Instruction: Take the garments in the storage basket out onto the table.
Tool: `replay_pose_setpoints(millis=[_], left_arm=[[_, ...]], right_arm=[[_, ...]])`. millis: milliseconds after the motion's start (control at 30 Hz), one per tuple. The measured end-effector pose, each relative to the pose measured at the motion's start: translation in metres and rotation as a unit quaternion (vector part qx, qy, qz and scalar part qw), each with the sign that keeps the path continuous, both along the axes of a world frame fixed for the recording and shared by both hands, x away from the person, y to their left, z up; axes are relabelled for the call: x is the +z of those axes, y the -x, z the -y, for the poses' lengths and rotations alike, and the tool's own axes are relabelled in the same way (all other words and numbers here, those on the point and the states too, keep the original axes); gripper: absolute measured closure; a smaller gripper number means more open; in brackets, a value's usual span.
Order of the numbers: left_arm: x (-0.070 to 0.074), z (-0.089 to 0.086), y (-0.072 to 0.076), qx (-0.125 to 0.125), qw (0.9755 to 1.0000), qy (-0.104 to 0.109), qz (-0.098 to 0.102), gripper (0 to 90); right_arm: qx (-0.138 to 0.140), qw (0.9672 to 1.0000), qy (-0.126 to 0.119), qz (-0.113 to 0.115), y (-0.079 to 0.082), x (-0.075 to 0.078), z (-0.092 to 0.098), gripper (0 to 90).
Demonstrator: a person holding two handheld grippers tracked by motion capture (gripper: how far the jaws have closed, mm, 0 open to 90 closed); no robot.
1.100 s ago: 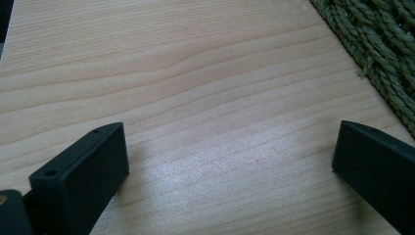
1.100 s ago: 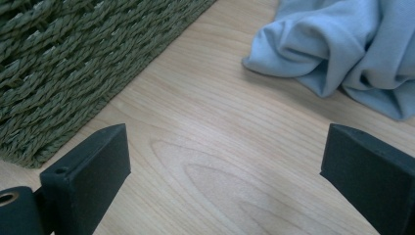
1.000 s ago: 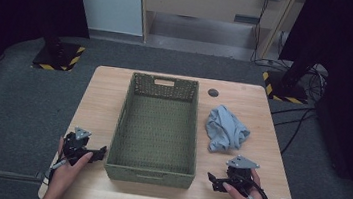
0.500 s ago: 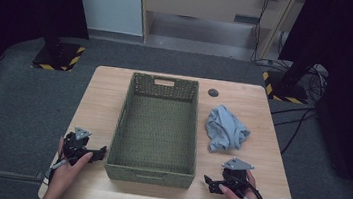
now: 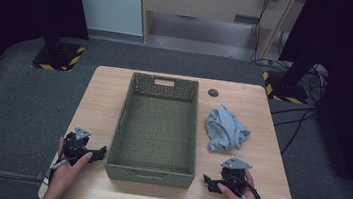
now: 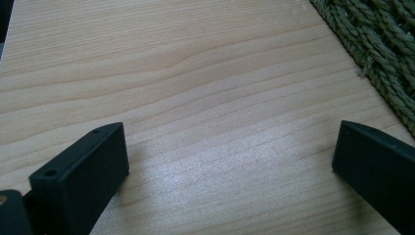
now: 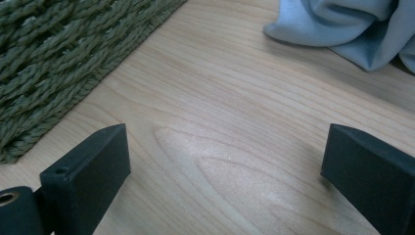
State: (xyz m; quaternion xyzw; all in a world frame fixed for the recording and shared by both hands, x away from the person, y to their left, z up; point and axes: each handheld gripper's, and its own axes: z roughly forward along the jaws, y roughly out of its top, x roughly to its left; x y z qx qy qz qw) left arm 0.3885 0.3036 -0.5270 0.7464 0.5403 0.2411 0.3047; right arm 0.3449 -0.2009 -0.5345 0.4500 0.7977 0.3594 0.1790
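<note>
Left gripper (image 5: 99,152): held in the person's left hand (image 5: 70,168) at the near left corner of the wooden table (image 5: 99,100), low over the bare wood, just beside the basket's near left corner. Jaws stood wide apart with nothing between them; in the left gripper view the gripper (image 6: 230,152) looked over plain wood grain, woven basket wall at the upper right.

Right gripper (image 5: 207,179): held in the person's right hand (image 5: 234,189) at the near right of the table, cable trailing back along the forearm, grey three-cornered plate on top. Jaws likewise wide and empty; in the right gripper view the gripper (image 7: 225,152) faced bare wood, with the basket wall (image 7: 54,58) at the upper left and the cloth (image 7: 347,24) at the upper right, apart from both jaws.

Basket (image 5: 153,176): olive-green, woven, rectangular, long side running away from the person, centred on the table between the two grippers; a handle slot in the far wall; inside empty.

Cloth (image 5: 225,130): pale blue-grey, crumpled in a loose heap, flat on the table to the right of the basket, just beyond the right gripper, touching neither.

Round dark grommet (image 5: 213,92): set in the tabletop near the far edge, beyond the cloth.
</note>
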Motion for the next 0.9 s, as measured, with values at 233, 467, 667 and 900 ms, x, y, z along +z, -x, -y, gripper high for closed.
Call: replay_pose_setpoints(millis=[233,467,667,900], left_arm=[[0.0,0.0,0.0,0.0,1.0,0.0,0.0,0.0],[0.0,0.0,0.0,0.0,1.0,0.0,0.0,0.0],[0.0,0.0,0.0,0.0,1.0,0.0,0.0,0.0],[0.0,0.0,0.0,0.0,1.0,0.0,0.0,0.0]], right_arm=[[-0.006,1.0,0.001,-0.001,-0.0046,-0.002,0.0008,4.1],[-0.002,0.9999,0.011,0.006,-0.0042,-0.0044,-0.0017,1.4],[-0.002,0.9999,0.014,0.005,-0.0046,-0.0045,-0.0022,0.5],[-0.004,0.9999,0.014,0.006,-0.0055,-0.0046,-0.0028,0.4]])
